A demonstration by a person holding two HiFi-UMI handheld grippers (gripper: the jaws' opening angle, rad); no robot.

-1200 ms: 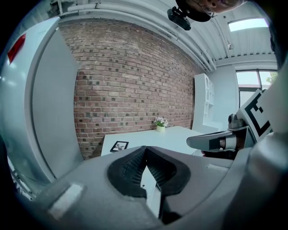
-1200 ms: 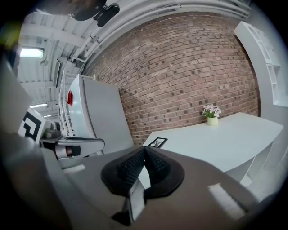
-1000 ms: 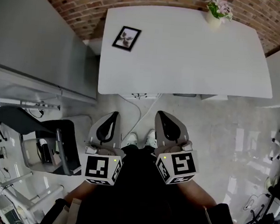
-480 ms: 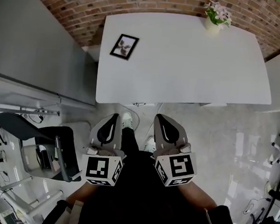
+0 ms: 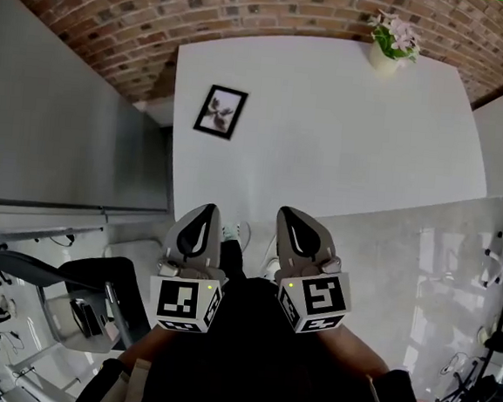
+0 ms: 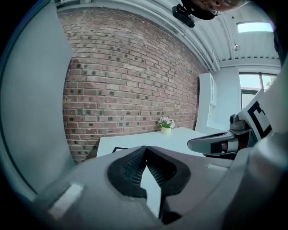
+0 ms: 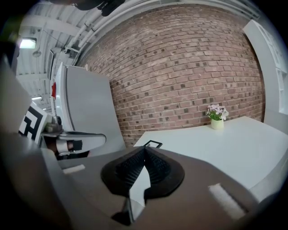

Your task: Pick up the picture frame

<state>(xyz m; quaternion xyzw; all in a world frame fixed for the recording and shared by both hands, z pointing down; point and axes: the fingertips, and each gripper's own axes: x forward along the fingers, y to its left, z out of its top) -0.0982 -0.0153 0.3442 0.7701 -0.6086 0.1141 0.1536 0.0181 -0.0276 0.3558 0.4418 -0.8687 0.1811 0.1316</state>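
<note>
A black picture frame with a plant print lies flat near the left edge of the white table; the left gripper view catches only its edge, and the right gripper view shows it small. My left gripper and right gripper hover side by side at the table's near edge, well short of the frame. Both are shut with nothing between their jaws.
A small pot of pink flowers stands at the table's far right corner. A brick wall runs behind the table. A grey cabinet stands to the left, and a dark office chair sits at lower left.
Both grippers have travelled forward together toward the table, from over the floor to its near edge. The table and frame now appear closer. The jaws stayed shut.
</note>
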